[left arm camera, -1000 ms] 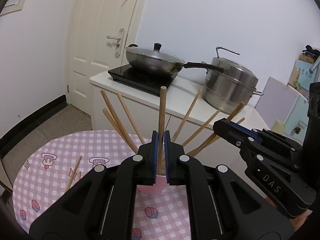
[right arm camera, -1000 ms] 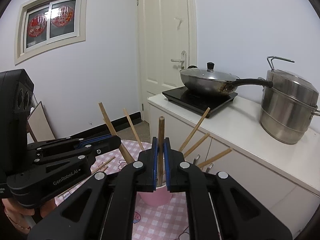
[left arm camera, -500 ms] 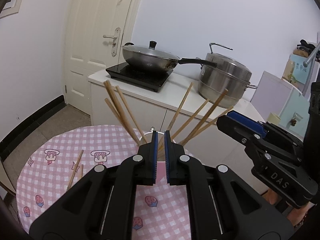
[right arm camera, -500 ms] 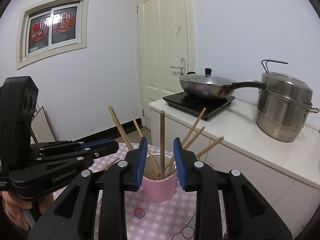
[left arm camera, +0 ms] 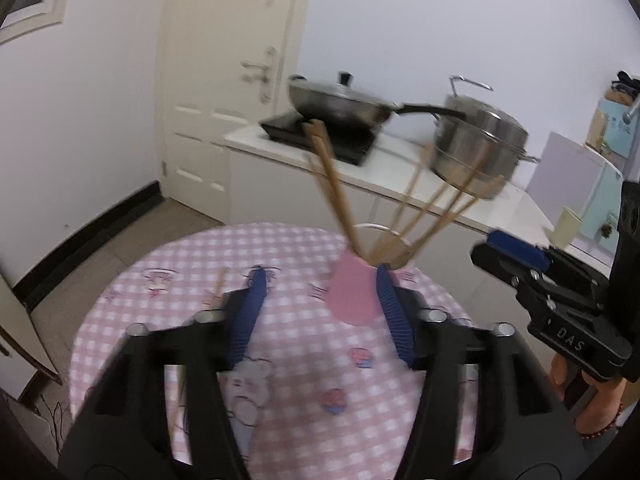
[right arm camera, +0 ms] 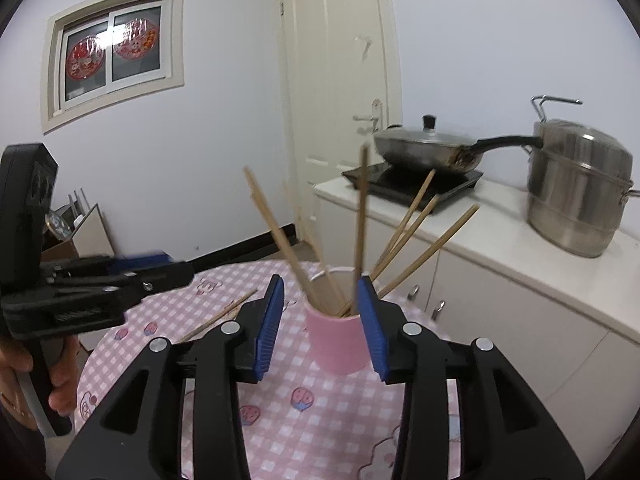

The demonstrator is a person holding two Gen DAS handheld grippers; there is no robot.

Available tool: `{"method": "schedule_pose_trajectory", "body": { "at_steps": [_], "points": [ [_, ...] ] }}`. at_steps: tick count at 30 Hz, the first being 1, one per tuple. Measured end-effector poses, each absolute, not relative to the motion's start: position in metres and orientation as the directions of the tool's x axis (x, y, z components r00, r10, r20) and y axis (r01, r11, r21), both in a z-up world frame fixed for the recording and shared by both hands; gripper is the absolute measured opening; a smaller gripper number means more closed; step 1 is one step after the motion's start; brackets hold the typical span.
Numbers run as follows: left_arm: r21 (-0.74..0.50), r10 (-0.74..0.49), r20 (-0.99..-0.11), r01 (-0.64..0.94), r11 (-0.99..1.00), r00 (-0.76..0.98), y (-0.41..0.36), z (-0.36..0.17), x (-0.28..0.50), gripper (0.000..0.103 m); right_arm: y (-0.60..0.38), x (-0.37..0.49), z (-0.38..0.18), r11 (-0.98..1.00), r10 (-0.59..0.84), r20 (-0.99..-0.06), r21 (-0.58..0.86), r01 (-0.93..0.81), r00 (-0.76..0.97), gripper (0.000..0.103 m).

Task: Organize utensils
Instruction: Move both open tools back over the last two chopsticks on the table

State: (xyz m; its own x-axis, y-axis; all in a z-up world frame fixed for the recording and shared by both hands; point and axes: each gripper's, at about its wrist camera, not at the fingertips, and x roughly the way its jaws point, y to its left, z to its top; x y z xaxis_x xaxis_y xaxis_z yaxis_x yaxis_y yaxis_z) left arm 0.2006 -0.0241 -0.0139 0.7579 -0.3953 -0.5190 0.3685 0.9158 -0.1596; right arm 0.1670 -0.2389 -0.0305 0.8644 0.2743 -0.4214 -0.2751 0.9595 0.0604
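A pink cup stands on the round table under a pink checked cloth, with several wooden chopsticks fanned out of it. My right gripper sits just in front of the cup. Its jaws are opening and its pads touch nothing. In the left wrist view the cup shows beside the right finger of my left gripper, whose jaws are also opening and hold nothing. Loose chopsticks lie on the cloth to the left. Each view shows the other gripper: left, right.
Behind the table runs a white counter with a lidded wok on a black induction hob and a tall steel steamer pot. A cream door and a window are on the walls. A hand holds the left gripper.
Both grippers were shut on upright chopsticks over the cup. They have let go and pulled back with widening jaws, and the chopsticks now stand in the cup. The left view has swung left.
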Motion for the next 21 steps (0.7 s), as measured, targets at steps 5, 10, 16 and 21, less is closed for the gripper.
{"method": "schedule_pose_trajectory", "body": {
  "at_steps": [5, 10, 16, 21],
  "points": [
    [-0.134, -0.34, -0.553, 0.322, 0.937, 0.76, 0.006, -0.031, 0.202, 0.057, -0.218, 0.174, -0.05, 0.949, 0.307, -0.461, 0.078, -0.307, 0.833, 0.036],
    [-0.128, -0.302, -0.6, 0.284, 0.95, 0.741, 0.027, -0.053, 0.212, 0.058, -0.187, 0.185, -0.073, 0.935, 0.336, -0.517, 0.083, -0.345, 0.787, 0.036],
    [-0.139, -0.279, -0.651, 0.251, 0.958, 0.705, 0.049, -0.078, 0.223, 0.059, -0.153, 0.203, -0.097, 0.922, 0.354, -0.587, 0.087, -0.378, 0.728, 0.036],
    [-0.121, -0.248, -0.686, 0.229, 0.966, 0.684, 0.058, -0.093, 0.236, 0.063, -0.129, 0.228, -0.117, 0.913, 0.363, -0.664, 0.112, -0.393, 0.653, 0.036]
  ]
}}
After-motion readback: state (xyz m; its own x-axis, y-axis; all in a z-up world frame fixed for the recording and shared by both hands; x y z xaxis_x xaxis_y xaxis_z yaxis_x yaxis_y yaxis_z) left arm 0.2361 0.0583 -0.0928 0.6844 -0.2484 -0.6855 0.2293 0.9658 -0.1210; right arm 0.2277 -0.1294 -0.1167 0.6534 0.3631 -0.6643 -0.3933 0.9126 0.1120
